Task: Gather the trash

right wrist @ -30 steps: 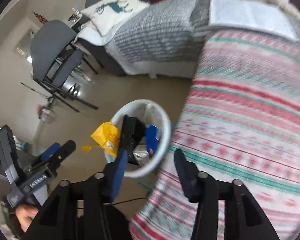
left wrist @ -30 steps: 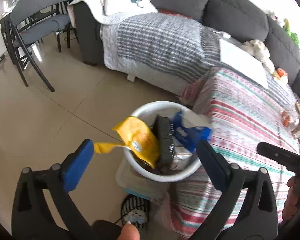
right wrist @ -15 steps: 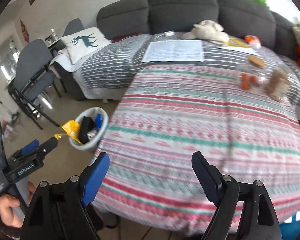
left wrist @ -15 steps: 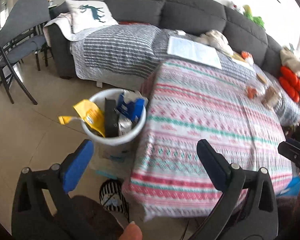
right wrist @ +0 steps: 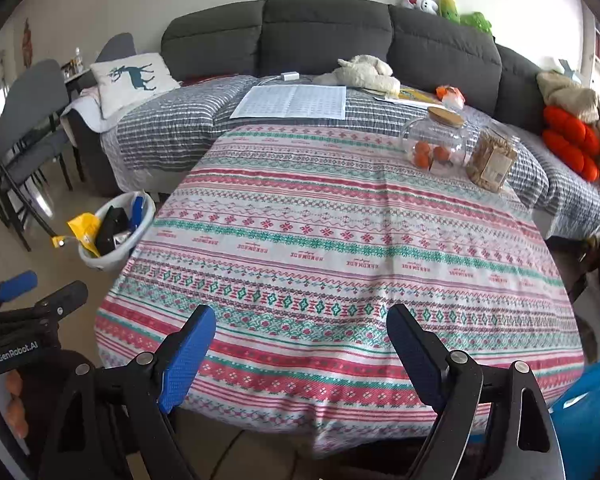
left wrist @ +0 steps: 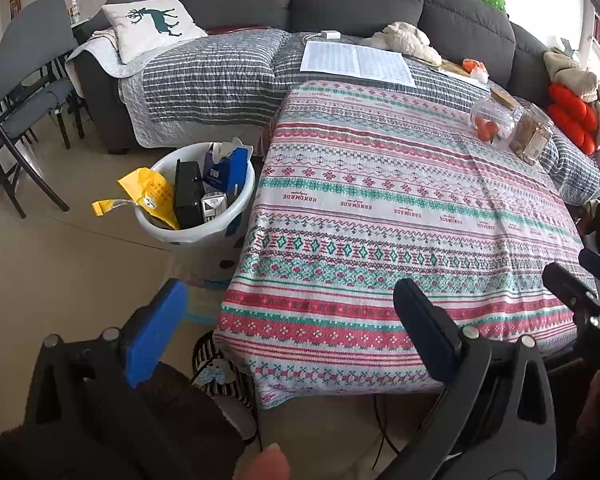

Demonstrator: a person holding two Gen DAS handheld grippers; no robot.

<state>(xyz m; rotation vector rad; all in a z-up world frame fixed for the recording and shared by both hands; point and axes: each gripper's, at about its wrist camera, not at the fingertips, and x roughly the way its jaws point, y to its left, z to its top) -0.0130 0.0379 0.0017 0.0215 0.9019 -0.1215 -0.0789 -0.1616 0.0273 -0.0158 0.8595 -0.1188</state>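
Both my claws empty & spread wide: left claw (left wrist: 290,326) over the near-left edge of the bench w/ the red-green-white patterned cloth (left wrist: 400,200), right claw (right wrist: 300,340) over its near edge; right's jaws have just been opening, nothing btwn them. Trash sits in the round white plastic bin (left wrist: 198,236) on the floor at approx 10 o'clock, touching the cloth: crumpled yellow wrapper (left wrist: 148,196) hanging over the rim, black box (left wrist: 188,196), blue-white carton (left wrist: 224,168).
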